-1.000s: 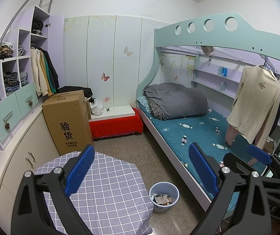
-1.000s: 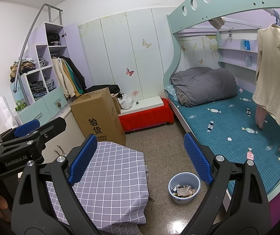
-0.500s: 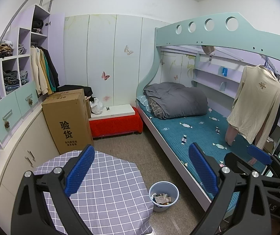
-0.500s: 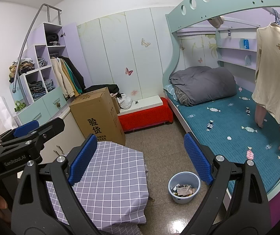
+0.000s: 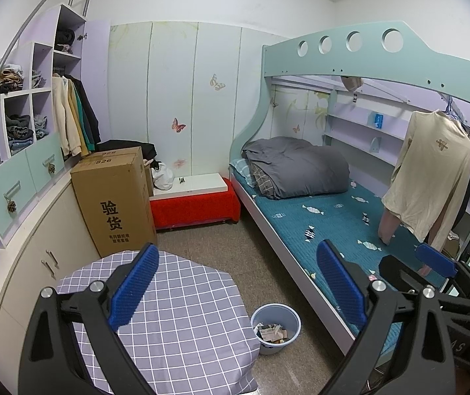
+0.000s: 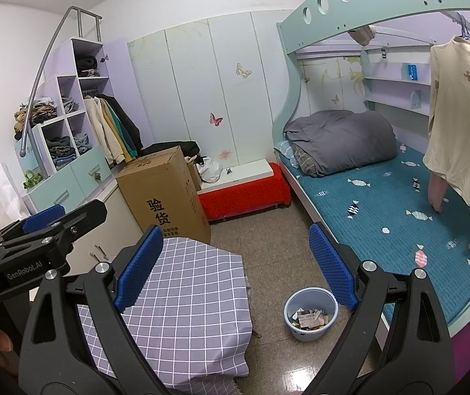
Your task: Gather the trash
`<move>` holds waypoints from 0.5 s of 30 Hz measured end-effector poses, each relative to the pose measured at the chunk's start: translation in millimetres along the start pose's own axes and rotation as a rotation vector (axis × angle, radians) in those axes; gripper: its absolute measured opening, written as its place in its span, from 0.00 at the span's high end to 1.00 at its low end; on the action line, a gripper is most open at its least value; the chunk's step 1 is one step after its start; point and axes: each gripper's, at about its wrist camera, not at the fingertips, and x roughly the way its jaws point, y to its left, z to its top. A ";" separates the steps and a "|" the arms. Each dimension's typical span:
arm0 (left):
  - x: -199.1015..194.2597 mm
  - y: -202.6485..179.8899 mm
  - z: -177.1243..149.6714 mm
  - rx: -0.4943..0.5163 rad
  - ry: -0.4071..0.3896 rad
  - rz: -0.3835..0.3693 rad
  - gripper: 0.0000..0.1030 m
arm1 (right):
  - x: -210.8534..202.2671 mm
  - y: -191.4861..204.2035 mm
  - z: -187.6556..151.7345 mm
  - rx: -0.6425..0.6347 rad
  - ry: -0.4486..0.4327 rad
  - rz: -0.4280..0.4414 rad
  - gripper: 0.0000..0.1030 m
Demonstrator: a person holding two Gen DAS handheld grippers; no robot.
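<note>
The bunk bed (image 5: 317, 227) fills the right side of the room, its teal mattress bare of litter as far as I can see, and the bench (image 5: 182, 312) under its grey checked cloth sits low on the left with nothing on it. A tall cardboard box (image 5: 113, 197) stands just behind the bench. On the floor between bench and bed is the small blue trash bin (image 6: 310, 309), already part-filled with crumpled paper scraps (image 6: 309, 317). Both tools are held high and well apart from it: the left hand-held gripper (image 5: 238, 289) is spread wide and carries nothing, and the right hand-held gripper (image 6: 235, 266) is the same. I judge the collecting barely under way; no loose trash shows, so the bin itself may be what needs fetching. Against half a second ago, almost nothing has changed, only a slight drift of the views.
</note>
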 end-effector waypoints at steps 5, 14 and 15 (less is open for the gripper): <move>1.0 3.4 0.5 -0.006 0.003 -0.001 0.08 | 2.3 0.1 0.0 -0.001 0.005 -0.002 0.14; 5.7 20.3 -0.4 -0.027 0.017 0.003 0.08 | 19.9 7.4 -1.6 -0.014 0.031 0.000 0.14; 7.1 22.9 -0.3 -0.030 0.022 0.007 0.08 | 22.6 9.1 -2.3 -0.017 0.037 0.000 0.14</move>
